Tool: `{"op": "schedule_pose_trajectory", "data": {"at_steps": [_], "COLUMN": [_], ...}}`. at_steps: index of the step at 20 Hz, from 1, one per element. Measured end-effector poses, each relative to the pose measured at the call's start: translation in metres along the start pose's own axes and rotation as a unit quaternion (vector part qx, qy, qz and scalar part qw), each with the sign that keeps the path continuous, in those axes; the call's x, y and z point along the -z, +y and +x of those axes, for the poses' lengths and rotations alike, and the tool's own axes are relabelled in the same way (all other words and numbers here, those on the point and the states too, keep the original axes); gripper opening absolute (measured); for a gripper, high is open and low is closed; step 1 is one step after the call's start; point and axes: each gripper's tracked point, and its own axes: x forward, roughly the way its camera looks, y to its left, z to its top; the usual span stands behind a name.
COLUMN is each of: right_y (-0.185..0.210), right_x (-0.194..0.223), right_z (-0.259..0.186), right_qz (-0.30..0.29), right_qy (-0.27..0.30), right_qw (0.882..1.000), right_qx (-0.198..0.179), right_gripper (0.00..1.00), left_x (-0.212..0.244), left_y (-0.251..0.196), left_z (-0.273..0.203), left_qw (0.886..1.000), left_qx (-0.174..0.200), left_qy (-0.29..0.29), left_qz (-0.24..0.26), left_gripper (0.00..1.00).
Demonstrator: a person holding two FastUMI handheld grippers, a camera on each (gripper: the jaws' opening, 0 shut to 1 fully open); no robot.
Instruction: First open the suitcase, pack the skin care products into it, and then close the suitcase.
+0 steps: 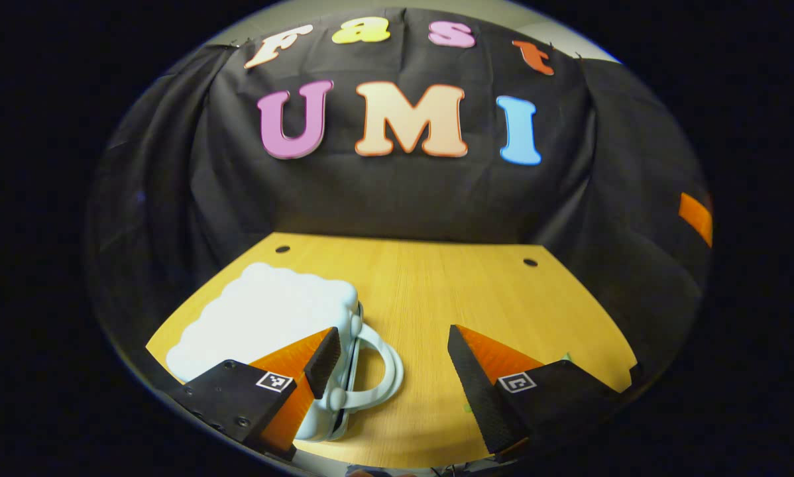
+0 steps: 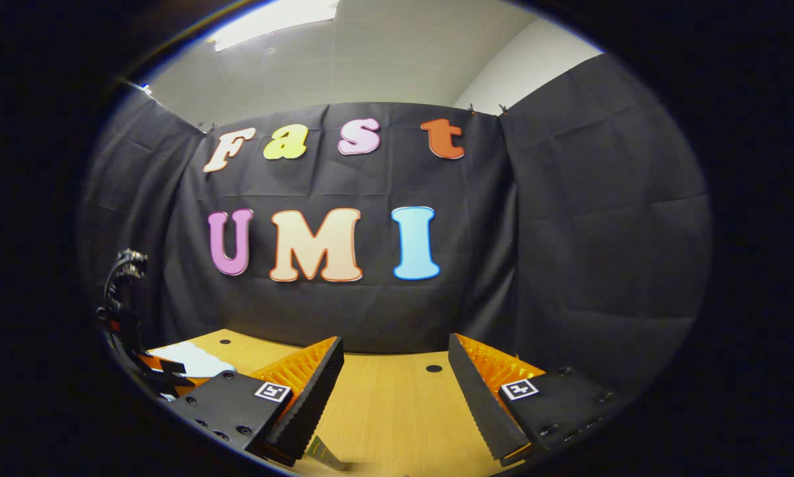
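A wooden tabletop (image 1: 437, 298) carries the pale suitcase (image 1: 271, 318) at lower left, closed, so nothing looks packed yet. The left gripper (image 1: 394, 371) gapes wide beside its handle (image 1: 380, 371); the right gripper (image 2: 397, 397) hangs wide, empty.

L gripper (image 1: 392, 361) – jaws wide; R gripper (image 2: 393, 387) – same.
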Motion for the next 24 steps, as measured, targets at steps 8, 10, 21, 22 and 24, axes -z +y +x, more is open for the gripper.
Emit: {"op": "schedule_pose_trajectory", "data": {"at_steps": [8,10,21,22,24], "right_y": [0.000,-0.005,-0.009,-0.009,-0.011], "right_x": [0.023,0.021,0.017,0.016,0.017], "right_z": [0.003,0.003,0.000,0.000,-0.001], "right_qz": [-0.008,-0.014,-0.059,-0.061,-0.062], "right_qy": [0.046,0.048,0.038,0.037,0.036], "right_qw": [0.998,0.998,0.996,0.996,0.996], "right_qx": [0.034,0.043,0.047,0.048,0.050], "right_gripper": [0.99,0.99,0.99,0.99,0.99], "left_x": [0.044,0.053,0.096,0.099,0.098], "left_y": [-0.010,-0.013,-0.014,-0.013,-0.005], "left_z": [0.052,0.060,0.087,0.087,0.089], "left_qw": [0.993,0.990,0.968,0.967,0.968], "left_qx": [0.038,0.043,0.049,0.047,0.036], "left_qy": [0.114,0.136,0.244,0.250,0.249], "left_qz": [0.017,0.007,-0.020,-0.022,-0.017], "left_gripper": [0.96,0.95,0.72,0.67,0.59]}}
